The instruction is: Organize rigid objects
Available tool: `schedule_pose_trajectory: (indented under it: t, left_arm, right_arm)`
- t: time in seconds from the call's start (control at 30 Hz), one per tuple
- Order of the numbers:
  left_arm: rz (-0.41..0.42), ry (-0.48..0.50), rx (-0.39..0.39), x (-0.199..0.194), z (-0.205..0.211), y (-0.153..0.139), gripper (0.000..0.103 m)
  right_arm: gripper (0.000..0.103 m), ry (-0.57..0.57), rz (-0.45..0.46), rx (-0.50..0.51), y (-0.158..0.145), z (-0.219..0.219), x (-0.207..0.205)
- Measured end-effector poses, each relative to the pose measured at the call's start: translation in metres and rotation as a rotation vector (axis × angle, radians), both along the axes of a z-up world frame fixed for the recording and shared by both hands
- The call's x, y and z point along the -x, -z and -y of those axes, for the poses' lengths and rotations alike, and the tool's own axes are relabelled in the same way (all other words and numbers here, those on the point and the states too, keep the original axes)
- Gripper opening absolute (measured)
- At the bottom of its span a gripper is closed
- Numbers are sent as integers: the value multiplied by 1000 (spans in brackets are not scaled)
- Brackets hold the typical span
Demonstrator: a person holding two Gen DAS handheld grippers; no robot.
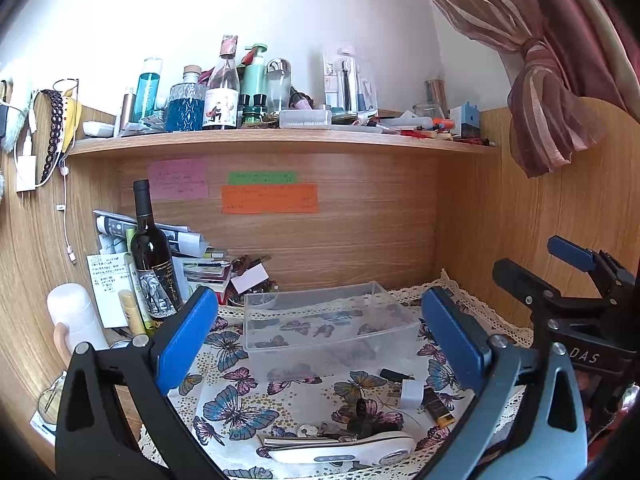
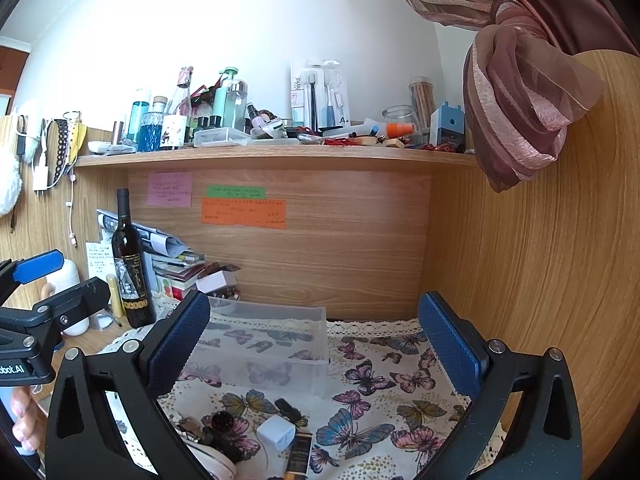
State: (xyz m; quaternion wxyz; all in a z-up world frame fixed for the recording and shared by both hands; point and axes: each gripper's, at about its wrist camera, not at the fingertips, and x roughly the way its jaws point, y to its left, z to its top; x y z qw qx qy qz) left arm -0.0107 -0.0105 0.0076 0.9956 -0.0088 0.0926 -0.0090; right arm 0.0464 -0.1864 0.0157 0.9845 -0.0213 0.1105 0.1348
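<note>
Clear glossy plastic box [image 1: 328,320] – printed cloth [image 1: 240,408] – matt wood-grain desk wall [image 1: 360,240]

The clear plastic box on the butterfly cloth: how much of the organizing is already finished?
Nothing looks done yet: the clear plastic box appears empty. Nothing is in hand either; the left hand-held gripper and right hand-held gripper are both open. All the work is left: the white charger plug, lighter, keys and white device lie loose on the cloth.
</note>
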Motion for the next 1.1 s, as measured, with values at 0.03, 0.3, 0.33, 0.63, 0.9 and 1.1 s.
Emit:
schedule_pose_trajectory:
  t: [0.03, 0.3, 0.33, 0.63, 0.9, 1.1]
  left_arm:
    - [0, 0, 1, 0, 0, 0, 103]
    - [1, 3, 0, 0, 0, 0, 103]
    - [1, 3, 0, 0, 0, 0, 103]
    - [2, 4, -1, 0, 0, -1, 103]
    - [-1, 8, -5, -3, 1, 1, 103]
    - [0, 9, -4, -3, 1, 1, 103]
  right_arm:
    - [103, 0, 0, -1, 0, 0, 0]
    - [103, 2, -1, 4, -1, -1, 0]
    - [103, 1, 0, 5, -1, -1, 0]
    - [103, -1, 1, 3, -2, -1, 0]
    - [103, 0, 2, 3, -2, -1, 1]
    - [103, -1, 1, 3, -2, -1, 1]
